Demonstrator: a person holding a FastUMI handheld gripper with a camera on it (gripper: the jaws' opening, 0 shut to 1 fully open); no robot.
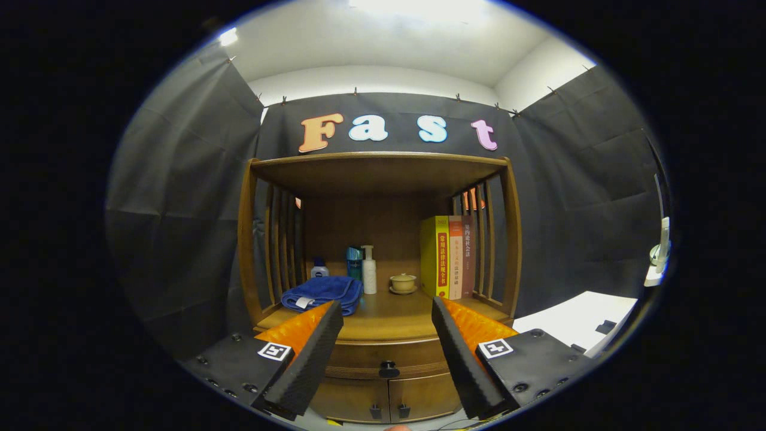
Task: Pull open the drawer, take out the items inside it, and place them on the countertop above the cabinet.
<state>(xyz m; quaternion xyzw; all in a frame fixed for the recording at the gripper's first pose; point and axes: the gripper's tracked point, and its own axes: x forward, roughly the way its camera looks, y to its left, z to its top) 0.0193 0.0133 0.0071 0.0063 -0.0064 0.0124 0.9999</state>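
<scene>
Risk, judged from this pose: the drawer (388,354) sits shut at lower centre of the frame, and its only handle is 1 small dark knob (389,369). The knob offers little surface, so if the fingers close off-centre or too shallow, they could slip off as the pull starts and the drawer would stay put. Just below it are 2 cabinet doors (386,400) with 2 small pulls of their own; an approach aimed low could catch the wrong handle.

A second risk is the countertop (389,317) above the drawer, which is already crowded. In the left-centre of the frame lie a folded blue towel (323,292) and bottles (362,269), at centre a small lidded cup (403,282), and right of centre 3 upright books (449,257). The free patch is the front middle strip (items set down carelessly could knock the cup or a bottle).

Tool: gripper (388,335) spread wide, fingers well apart, holding nothing and touching nothing. The knob shows in the gap between the fingers, beyond their tips, roughly centred.

Contents of the drawer cannot be told while it is closed.
</scene>
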